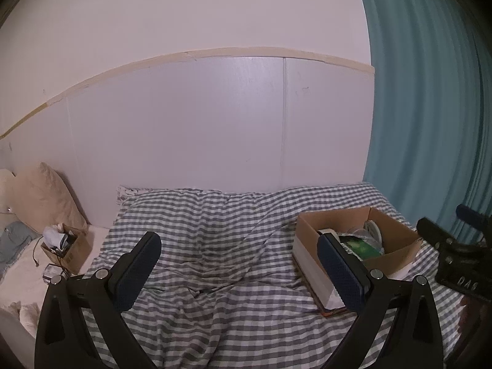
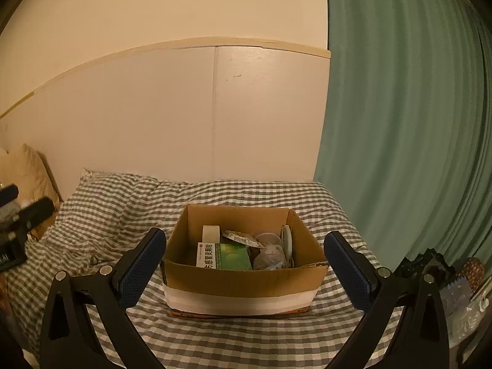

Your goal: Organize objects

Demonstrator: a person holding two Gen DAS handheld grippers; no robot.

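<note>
Pale wall panels and a teal curtain (image 2: 399, 123) back a bed (image 2: 215, 338) under a grey-and-white checked cover. On it, squarely ahead of my right gripper (image 2: 246, 264), stands an open cardboard box (image 2: 243, 279) banded with white tape; inside lie a green medicine carton (image 2: 229, 256), a roll of white tape (image 2: 210, 233), a foil packet (image 2: 241, 238) and crumpled wrappers. My right gripper is spread wide and empty, its blue pads flanking the box's near corners without touching them. My left gripper (image 1: 240, 267), likewise wide apart and holding nothing, hangs over bare cover, the box to its right. A smaller cardboard box (image 1: 66, 252) of oddments sits by the pillow (image 1: 46, 196) at far left. No loose object shows on the cover, so this fits either a filled box or one awaiting sorting. For any grasp inside, I judge a steep descent clear of the walls best.
</note>
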